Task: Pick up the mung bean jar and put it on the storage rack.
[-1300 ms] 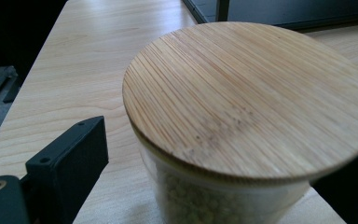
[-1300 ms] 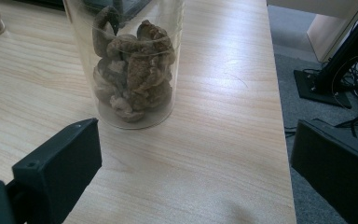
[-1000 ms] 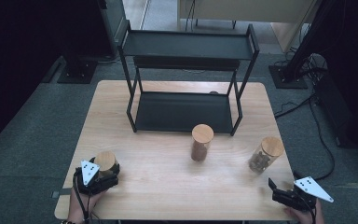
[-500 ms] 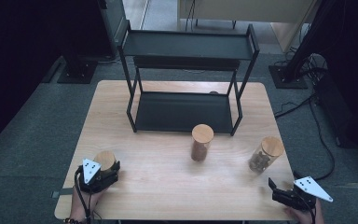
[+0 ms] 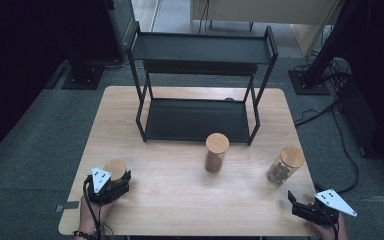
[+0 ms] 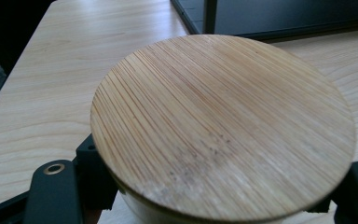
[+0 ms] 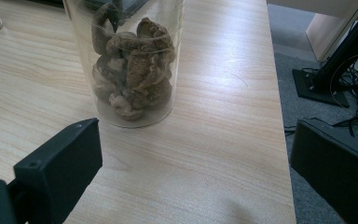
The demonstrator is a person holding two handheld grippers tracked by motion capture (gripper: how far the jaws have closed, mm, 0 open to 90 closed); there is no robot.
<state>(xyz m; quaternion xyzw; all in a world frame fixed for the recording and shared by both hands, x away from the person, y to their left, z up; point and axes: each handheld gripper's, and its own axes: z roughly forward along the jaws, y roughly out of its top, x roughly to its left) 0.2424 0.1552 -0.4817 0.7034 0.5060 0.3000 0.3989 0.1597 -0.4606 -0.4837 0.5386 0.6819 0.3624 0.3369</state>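
A: Start at the grippers. How many, and how do they stand?

B: Two, black, each with a grey three-cornered plate on top. The left gripper [image 5: 111,181] sits at the table's near left corner with its jaws set on either side of a jar [image 5: 115,169], just under the lid. They look pressed to the glass, though the lid [image 6: 223,126] hides the contact itself. The right gripper [image 5: 300,204] is at the near right corner, jaws spread wide and nothing between them.

A: And jars, how many?

B: Three, all clear glass cylinders with flat round bamboo lids. The held jar stands upright at the near left. The left gripper view shows its lid close up: fine straight grain, pale tan, a few dark specks.

A: The other two?

B: A middle jar [image 5: 216,152] stands just in front of the shelf, with brown contents I can't make out. The right jar [image 7: 129,56] stands ahead of the open gripper, near but apart from it, and holds wrinkled brown lumps piled at the bottom, dried mushrooms by the look.

A: Beyond those?

B: One shelf [image 5: 200,50], black metal, two flat tiers with low rims on thin straight legs, at the back of the table. One table [image 5: 180,200], light wood with a smooth lengthwise grain and rounded corners, on grey carpet.
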